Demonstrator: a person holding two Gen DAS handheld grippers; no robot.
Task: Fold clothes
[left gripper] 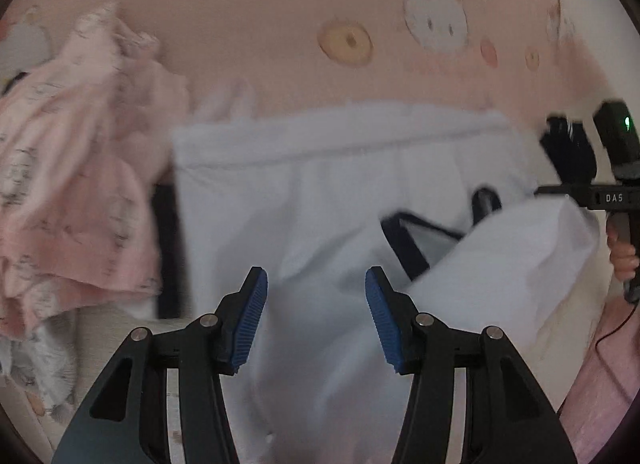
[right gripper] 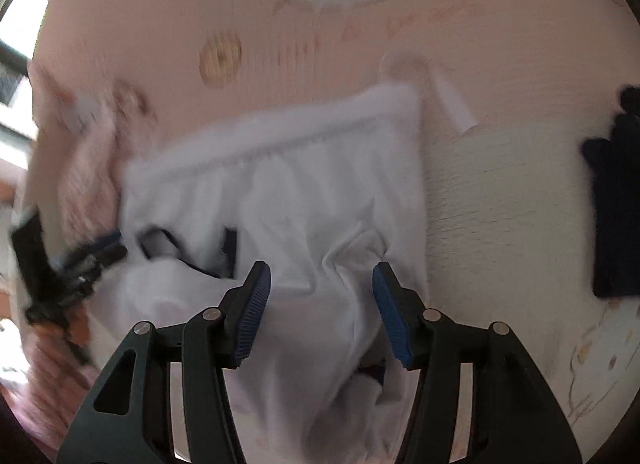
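Observation:
A white garment with dark trim lies partly folded on a pink cartoon-print sheet. It also shows in the right wrist view. My left gripper is open and empty, hovering just above the white cloth. My right gripper is open and empty, over a bunched fold of the same garment. The right gripper shows at the right edge of the left wrist view, by a raised flap of white cloth. The left gripper shows blurred at the left of the right wrist view.
A crumpled pink printed garment lies left of the white one. A dark navy garment lies on the right of the sheet. A small white tag or paper strip lies beyond the white garment. Pink sheet stretches beyond the clothes.

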